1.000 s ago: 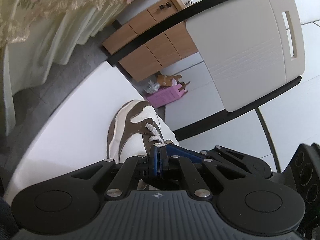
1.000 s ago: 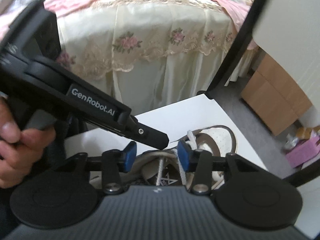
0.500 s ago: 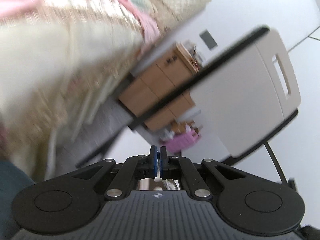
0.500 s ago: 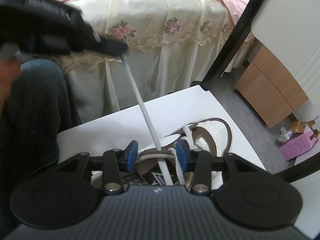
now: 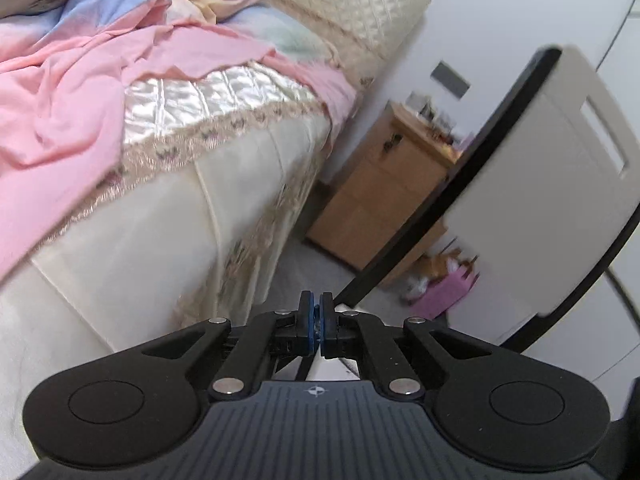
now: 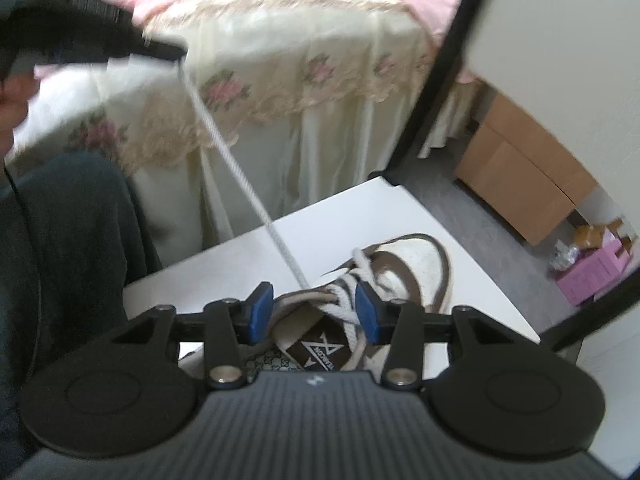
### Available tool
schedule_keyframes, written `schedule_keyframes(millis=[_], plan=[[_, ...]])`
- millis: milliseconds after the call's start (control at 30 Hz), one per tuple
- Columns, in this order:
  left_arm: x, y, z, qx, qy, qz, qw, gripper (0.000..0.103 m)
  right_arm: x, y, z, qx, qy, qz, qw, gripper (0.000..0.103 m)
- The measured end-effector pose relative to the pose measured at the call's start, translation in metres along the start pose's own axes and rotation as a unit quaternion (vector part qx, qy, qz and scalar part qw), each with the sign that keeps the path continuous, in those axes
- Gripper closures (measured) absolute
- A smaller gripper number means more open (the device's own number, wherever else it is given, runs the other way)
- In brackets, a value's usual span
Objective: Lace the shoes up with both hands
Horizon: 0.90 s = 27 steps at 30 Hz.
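Shoe [image 6: 404, 264] sitting on table [image 6: 460, 280], heel hidden behind right gripper [image 6: 314, 312], whose jaws are opening astride the tongue, pressing nothing. Left gripper [image 5: 316, 322] is pinching lace [image 6: 240, 176] taut, blurred; in its own view lace barely showing.

A pink blanket [image 5: 80, 92] is lying rumpled over the bed [image 5: 168, 216], whose lace-trimmed skirt [image 6: 304, 80] is hanging down. A wooden cabinet [image 5: 384, 196] is standing by the wall, and a pink box [image 6: 596, 276], perhaps cardboard, is sitting on the floor [image 6: 472, 216].
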State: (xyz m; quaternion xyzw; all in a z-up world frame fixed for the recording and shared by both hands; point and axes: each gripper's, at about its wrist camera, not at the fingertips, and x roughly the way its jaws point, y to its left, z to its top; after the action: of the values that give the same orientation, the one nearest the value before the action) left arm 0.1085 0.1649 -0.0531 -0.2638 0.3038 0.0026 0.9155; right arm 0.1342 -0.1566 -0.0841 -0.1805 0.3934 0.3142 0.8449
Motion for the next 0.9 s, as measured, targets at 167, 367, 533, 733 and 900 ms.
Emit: schedule_keyframes(millis=[167, 367, 533, 733, 900], plan=[[0.006, -0.017, -0.016, 0.056, 0.01, 0.046, 0.9973, 0.031, -0.026, -0.022, -0.024, 0.118, -0.036, -0.003, 0.992, 0.055], [-0.007, -0.053, -0.043, 0.161, 0.019, 0.046, 0.9857, 0.019, -0.033, -0.03, -0.051, 0.218, -0.04, -0.01, 0.975, 0.055], [0.001, -0.096, -0.078, 0.234, 0.044, 0.035, 0.9705, 0.003, -0.022, -0.034, -0.067, 0.295, -0.045, -0.018, 0.954, 0.055], [0.033, -0.121, -0.114, 0.272, 0.095, 0.022, 0.9573, 0.003, -0.015, -0.035, -0.08, 0.357, -0.055, -0.038, 0.932, 0.057], [0.052, -0.124, -0.125, 0.271, 0.121, 0.027, 0.9544, 0.02, -0.013, -0.039, -0.09, 0.386, -0.067, -0.024, 0.92, 0.067]])
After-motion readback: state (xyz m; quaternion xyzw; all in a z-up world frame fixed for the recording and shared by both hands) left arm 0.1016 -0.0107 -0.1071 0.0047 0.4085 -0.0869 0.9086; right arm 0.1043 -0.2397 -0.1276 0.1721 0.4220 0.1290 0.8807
